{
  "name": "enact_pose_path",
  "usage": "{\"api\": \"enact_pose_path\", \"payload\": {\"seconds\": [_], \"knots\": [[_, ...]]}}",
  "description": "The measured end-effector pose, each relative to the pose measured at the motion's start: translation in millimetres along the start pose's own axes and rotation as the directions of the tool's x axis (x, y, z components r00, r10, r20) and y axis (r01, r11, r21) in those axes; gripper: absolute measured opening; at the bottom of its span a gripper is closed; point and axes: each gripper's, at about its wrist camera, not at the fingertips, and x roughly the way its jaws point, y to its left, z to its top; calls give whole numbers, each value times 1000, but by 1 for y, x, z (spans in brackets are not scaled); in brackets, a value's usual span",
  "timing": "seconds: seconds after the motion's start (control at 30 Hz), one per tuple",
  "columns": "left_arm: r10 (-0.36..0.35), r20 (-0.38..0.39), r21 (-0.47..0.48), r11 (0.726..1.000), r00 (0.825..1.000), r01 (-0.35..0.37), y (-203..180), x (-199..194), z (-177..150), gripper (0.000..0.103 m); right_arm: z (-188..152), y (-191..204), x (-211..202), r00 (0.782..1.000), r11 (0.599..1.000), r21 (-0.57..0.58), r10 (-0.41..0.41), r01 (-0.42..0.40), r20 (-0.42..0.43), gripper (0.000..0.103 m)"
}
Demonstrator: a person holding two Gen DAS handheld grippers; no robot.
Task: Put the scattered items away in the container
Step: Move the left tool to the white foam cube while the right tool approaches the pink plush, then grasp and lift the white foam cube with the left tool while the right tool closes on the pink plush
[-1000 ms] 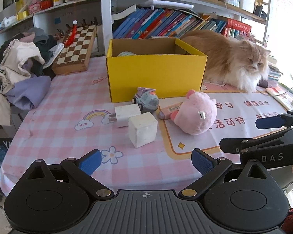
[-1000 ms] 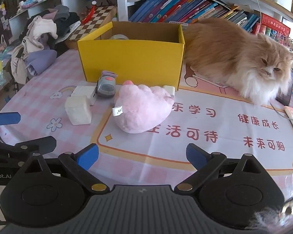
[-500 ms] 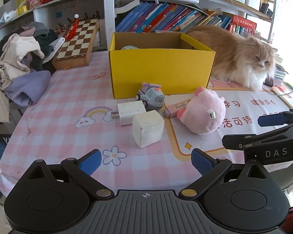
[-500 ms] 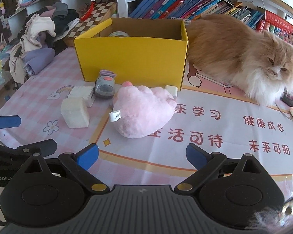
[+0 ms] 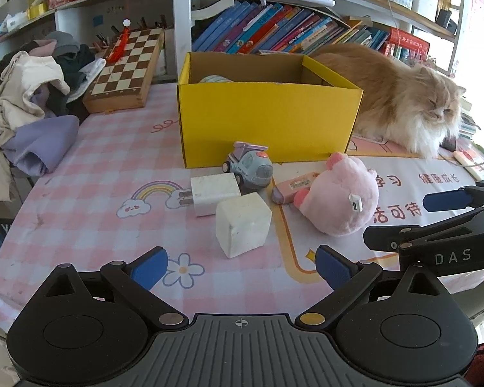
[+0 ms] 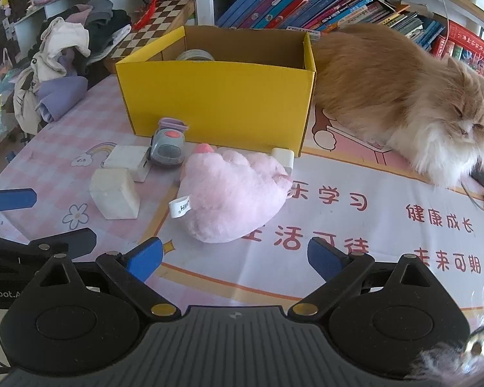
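A yellow cardboard box stands open on the table, with a roll of tape inside. In front of it lie a grey toy truck, a white charger, a white cube, a pink eraser and a pink plush pig. My left gripper is open, just short of the cube. My right gripper is open, just short of the plush.
An orange cat lies right of the box. A chessboard and a pile of clothes sit at the back left. Bookshelves stand behind. A small white block lies by the box's corner.
Both grippers have moved forward toward the items, so the box, cube and plush look larger and nearer. Nothing was taken hold of.
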Motion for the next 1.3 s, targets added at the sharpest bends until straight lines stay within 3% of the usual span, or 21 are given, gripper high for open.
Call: {"api": "enact_pose_path", "payload": {"seconds": [0.47, 0.87, 1.0, 1.3], "knots": [[25, -12, -30, 999, 1000, -25, 1, 16, 10, 98, 14, -11, 19, 999, 999, -5, 35, -35, -18, 97], [23, -54, -83, 996, 998, -28, 4, 39, 17, 92, 27, -20, 43, 996, 998, -16, 64, -65, -54, 97], [20, -72, -109, 994, 997, -28, 7, 47, 19, 83, 30, -21, 49, 995, 996, -20, 81, -82, -61, 99], [8, -97, -144, 989, 995, -22, 10, 62, 22, 82, 39, -26, 55, 990, 991, -22, 133, -134, -46, 99]]}}
